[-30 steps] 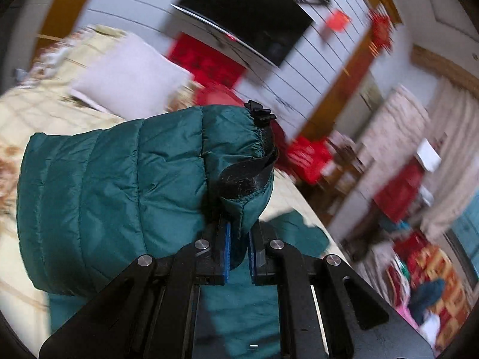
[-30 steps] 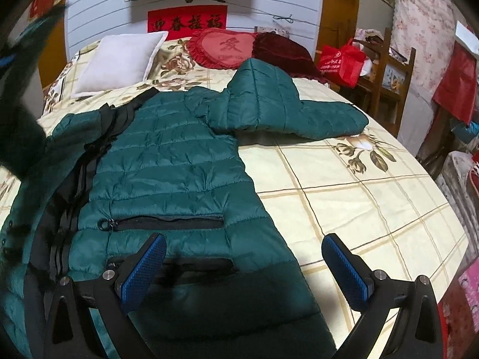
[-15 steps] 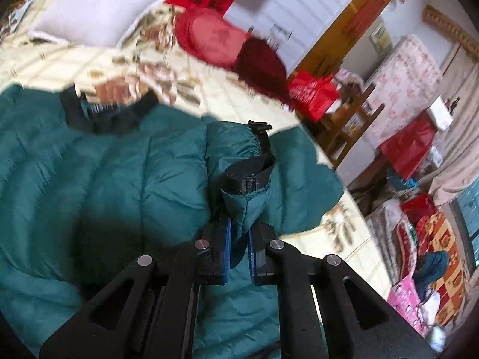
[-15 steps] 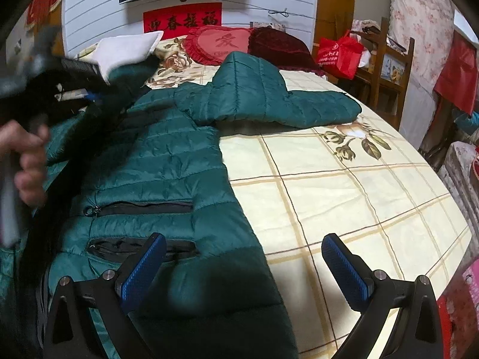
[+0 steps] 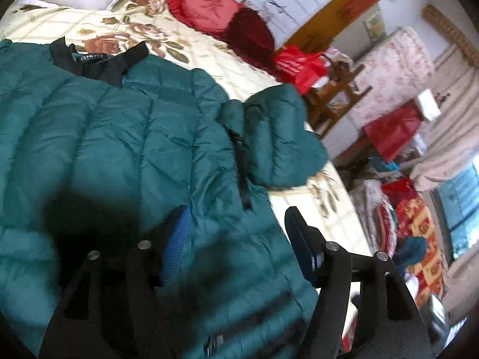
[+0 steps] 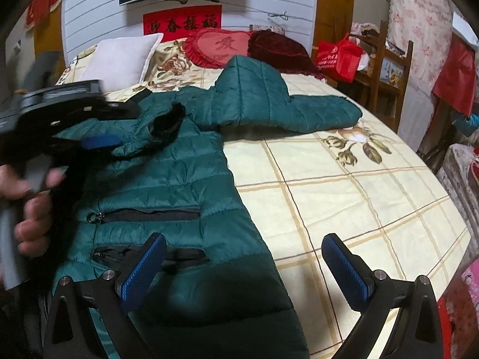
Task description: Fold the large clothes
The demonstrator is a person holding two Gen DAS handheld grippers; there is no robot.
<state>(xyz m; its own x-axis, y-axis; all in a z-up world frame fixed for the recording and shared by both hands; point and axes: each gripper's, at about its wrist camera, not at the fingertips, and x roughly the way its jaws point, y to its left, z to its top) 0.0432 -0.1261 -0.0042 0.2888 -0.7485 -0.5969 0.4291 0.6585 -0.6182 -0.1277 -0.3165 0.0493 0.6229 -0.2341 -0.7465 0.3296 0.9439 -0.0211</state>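
In the left wrist view, a teal quilted down jacket [image 5: 125,137] is seen spread over the bed [image 5: 98,27], its black collar [image 5: 98,59] toward the pillows. One sleeve lies folded across the body, its black-trimmed cuff [image 5: 239,137] resting on the quilting near the middle of the frame. The left hand-held gripper [image 5: 239,239] hangs just above the jacket with its jaws spread wide and nothing between them. A heart-shaped red cushion [image 5: 206,9] and a dark red cushion [image 5: 251,36] are visible at the head of the bed. This view alone shows the collar label and the strap along the folded cuff.

In the right wrist view, the same jacket is seen from the hem end, lying on the left part of the checked floral bedspread [image 6: 344,197]. The other sleeve [image 6: 299,110] is stretched out to the right, flat on the bed, with the hood [image 6: 251,80] raised behind it. Two zipped pockets [image 6: 149,215] are shown, which the left view does not show. The right hand-held gripper [image 6: 242,266] is held wide open over the hem edge, gripping nothing. At the left edge, the left hand-held gripper and the hand [image 6: 27,197] carrying it appear, blurred.

The jacket is judged light, soft and puffy, with a slick shell, so folds may be expected to spring back and slide. A hold is best taken at firmer edges: a cuff, the hem or a seam, pinched through both layers.
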